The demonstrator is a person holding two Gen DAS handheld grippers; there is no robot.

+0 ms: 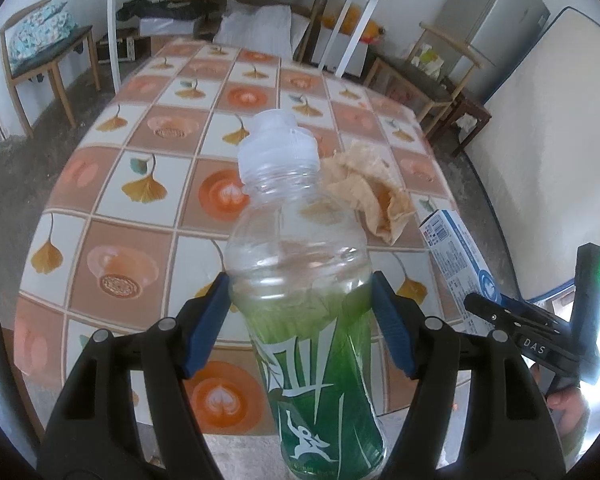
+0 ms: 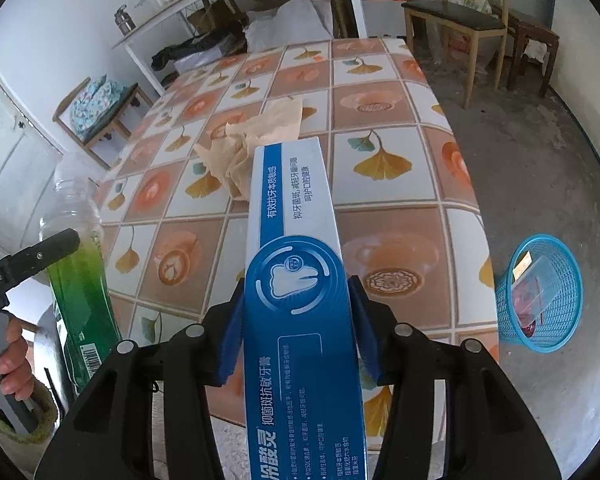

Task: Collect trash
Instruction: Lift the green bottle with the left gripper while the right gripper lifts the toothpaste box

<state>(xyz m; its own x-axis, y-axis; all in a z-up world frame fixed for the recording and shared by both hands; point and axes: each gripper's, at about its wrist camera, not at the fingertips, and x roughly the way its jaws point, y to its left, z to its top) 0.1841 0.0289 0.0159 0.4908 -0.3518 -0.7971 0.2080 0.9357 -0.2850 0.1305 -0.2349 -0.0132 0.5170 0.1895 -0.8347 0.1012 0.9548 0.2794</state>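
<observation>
Ginkgo-patterned tablecloth (image 1: 148, 184) fills the cluttered room; left gripper (image 1: 300, 312) pinches bottle (image 1: 300, 280), right gripper (image 2: 296, 324) pinches toothpaste box (image 2: 296, 240), both pointing twelve o'clock.

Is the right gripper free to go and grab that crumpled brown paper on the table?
Probably not yet. The right gripper is shut on the toothpaste box, so its jaws are full. The crumpled paper lies uncovered on the table, ahead of it.

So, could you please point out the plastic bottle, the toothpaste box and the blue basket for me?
plastic bottle (image 1: 324, 364), left wrist view, on its green label.
toothpaste box (image 2: 300, 280), right wrist view, on the blue tooth logo.
blue basket (image 2: 504, 304), right wrist view, on its mesh wall.
</observation>
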